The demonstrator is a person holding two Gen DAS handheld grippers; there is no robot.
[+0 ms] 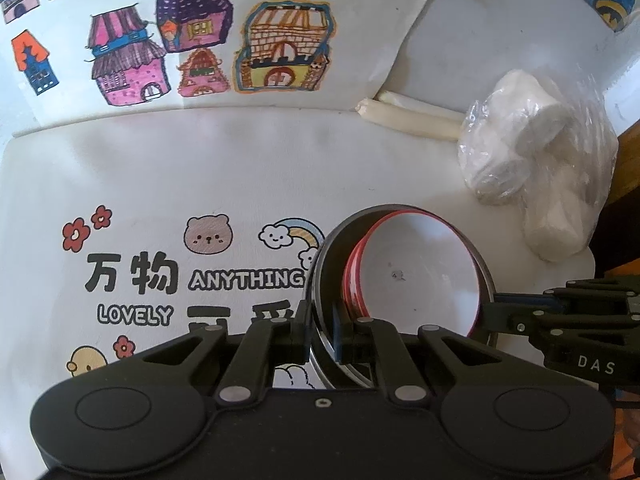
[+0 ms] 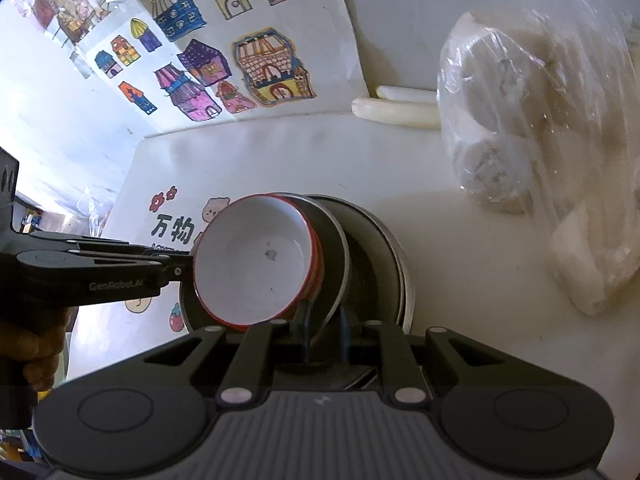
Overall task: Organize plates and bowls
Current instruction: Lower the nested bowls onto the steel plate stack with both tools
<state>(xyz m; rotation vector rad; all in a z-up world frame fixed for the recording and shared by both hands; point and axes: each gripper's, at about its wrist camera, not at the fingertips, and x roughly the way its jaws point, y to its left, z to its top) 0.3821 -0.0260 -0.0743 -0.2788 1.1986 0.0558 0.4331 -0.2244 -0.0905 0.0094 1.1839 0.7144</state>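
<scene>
Red-rimmed white bowls [image 1: 416, 272] [image 2: 256, 260] sit nested and tilted inside a dark metal plate [image 1: 326, 256] [image 2: 334, 248]. In the right wrist view a wider steel plate [image 2: 394, 256] shows beneath them. My left gripper [image 1: 323, 334] [image 2: 180, 269] is shut on the dark plate's left rim, one finger outside and one inside. On the opposite rim my right gripper [image 2: 325, 330] [image 1: 490, 314] is shut as well. Whether the stack rests on the table or hangs above it cannot be told.
The white table cover [image 1: 200, 184] carries cartoon prints and lettering. Paper with coloured house drawings [image 1: 200, 40] lies at the back. A clear plastic bag of white rolls [image 1: 532, 152] [image 2: 532, 140] and two pale sticks [image 1: 412, 114] lie to the right. A hand [image 2: 34, 354] holds the left gripper.
</scene>
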